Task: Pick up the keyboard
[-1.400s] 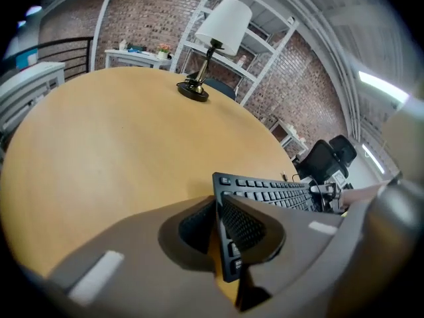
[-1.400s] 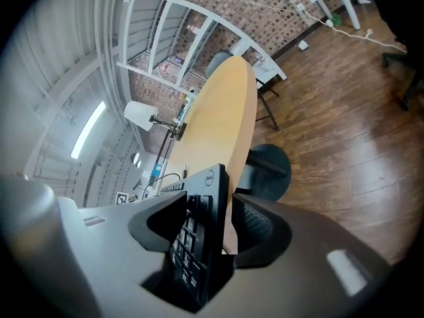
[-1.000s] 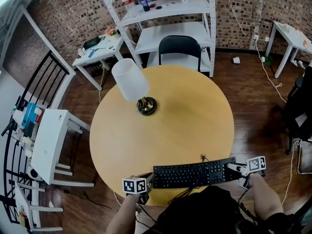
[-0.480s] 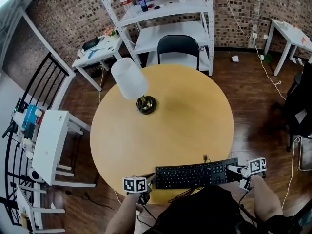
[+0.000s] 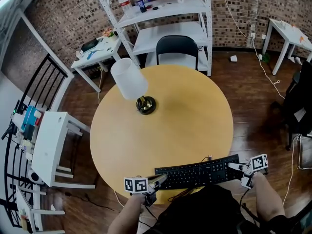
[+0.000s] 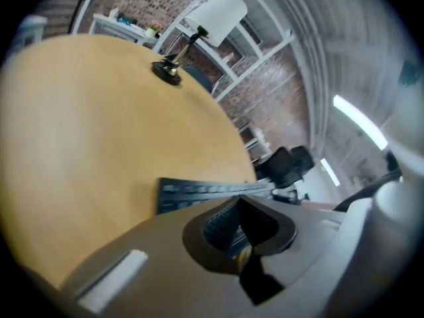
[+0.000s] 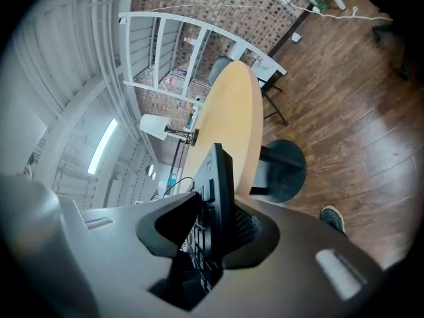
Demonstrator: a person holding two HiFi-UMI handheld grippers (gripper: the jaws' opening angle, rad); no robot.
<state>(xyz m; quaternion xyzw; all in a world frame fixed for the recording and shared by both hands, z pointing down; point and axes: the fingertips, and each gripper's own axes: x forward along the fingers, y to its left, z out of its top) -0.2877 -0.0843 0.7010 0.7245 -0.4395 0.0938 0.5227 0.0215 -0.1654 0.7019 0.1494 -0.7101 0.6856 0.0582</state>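
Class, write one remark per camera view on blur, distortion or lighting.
Head view: sharp and evenly lit, though the wide lens bows the shelf and the table rim. Left gripper view: smeared by blur, keyboard and lamp soft, corners dark. Right gripper view: strongly curved, dark corners, the near keyboard fairly crisp.

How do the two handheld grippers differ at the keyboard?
Left grey two-jaw gripper: jaws opening, not gripping the black keyboard, whose end lies beside them. Right grey two-jaw gripper: jaws closing, clamped on the keyboard's other end. Both carry square-marker cubes.
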